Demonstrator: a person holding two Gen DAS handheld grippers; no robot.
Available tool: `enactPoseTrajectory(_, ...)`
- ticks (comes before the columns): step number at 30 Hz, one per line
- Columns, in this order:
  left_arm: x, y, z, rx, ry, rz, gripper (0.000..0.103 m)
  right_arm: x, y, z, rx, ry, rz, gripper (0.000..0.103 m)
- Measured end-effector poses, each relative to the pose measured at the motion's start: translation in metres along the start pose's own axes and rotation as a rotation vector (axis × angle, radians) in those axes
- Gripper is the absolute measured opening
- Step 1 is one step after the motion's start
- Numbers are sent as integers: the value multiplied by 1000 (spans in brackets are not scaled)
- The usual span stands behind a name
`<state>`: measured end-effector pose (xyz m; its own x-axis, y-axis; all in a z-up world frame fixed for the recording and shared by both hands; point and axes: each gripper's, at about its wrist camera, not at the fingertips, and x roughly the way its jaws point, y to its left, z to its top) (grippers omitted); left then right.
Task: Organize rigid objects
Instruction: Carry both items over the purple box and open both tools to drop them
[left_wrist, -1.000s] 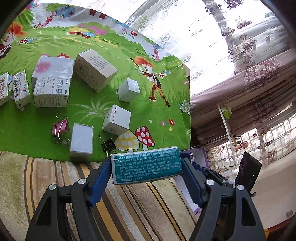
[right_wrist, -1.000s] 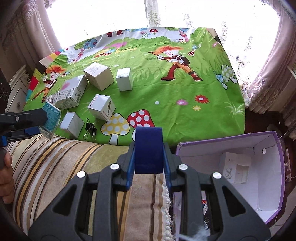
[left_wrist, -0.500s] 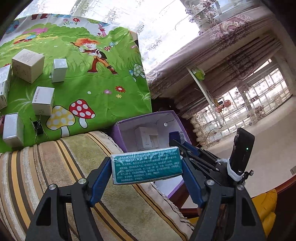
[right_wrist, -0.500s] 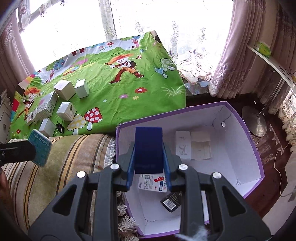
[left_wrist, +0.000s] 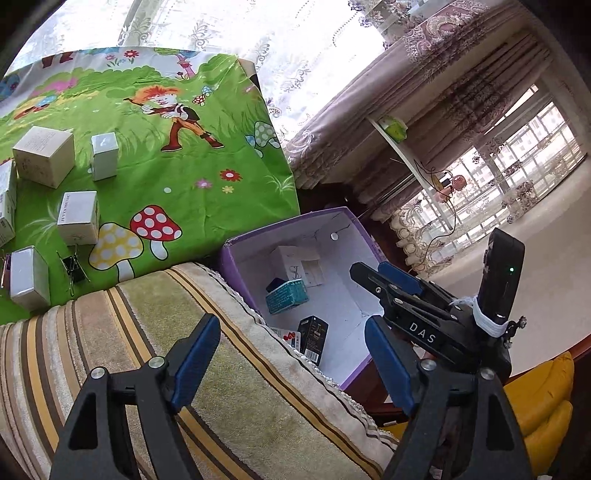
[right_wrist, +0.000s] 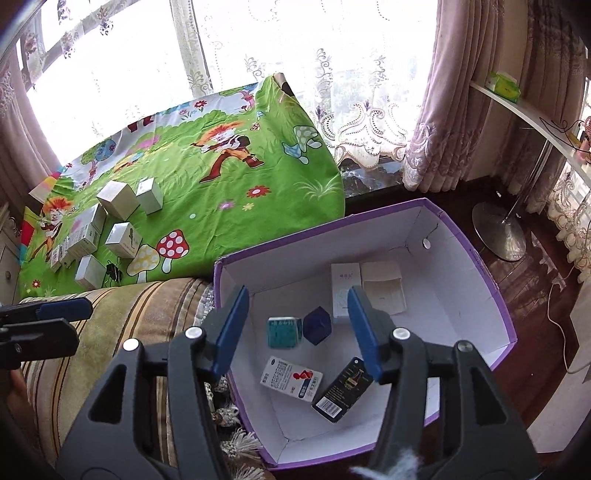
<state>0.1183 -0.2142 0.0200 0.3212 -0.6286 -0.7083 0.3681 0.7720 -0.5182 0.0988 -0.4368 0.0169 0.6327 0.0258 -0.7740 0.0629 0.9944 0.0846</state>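
Both your grippers, left (left_wrist: 291, 354) and right (right_wrist: 295, 328), gape empty over the bin (right_wrist: 491, 280); teal box (right_wrist: 283, 332) and blue box (right_wrist: 317, 325) lie inside, while others (right_wrist: 123, 240) wait on the cloth (right_wrist: 236, 192).

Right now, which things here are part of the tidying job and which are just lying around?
Job: purple box; teal box, navy box inside it; white boxes and binder clip waiting on the green cloth.

Lying about: curtains, lamp base, striped cover.
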Motion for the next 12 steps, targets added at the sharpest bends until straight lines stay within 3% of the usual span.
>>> enactPoseTrajectory(4,-31,-19,-2,145,-196,86,81,-16,8,6,-20,-65,11,73)
enactPoseTrajectory(6,-45,-31,-2,239,-272,128,81,-26,13,9,-31,-109,20,82)
enactPoseTrajectory(9,-58,-41,-6,362,-307,200,82,-41,24,14,-52,-180,-14,93)
enactPoseTrajectory(12,-66,-37,-6,413,-308,288,82,-57,39,17,-80,-267,-59,100)
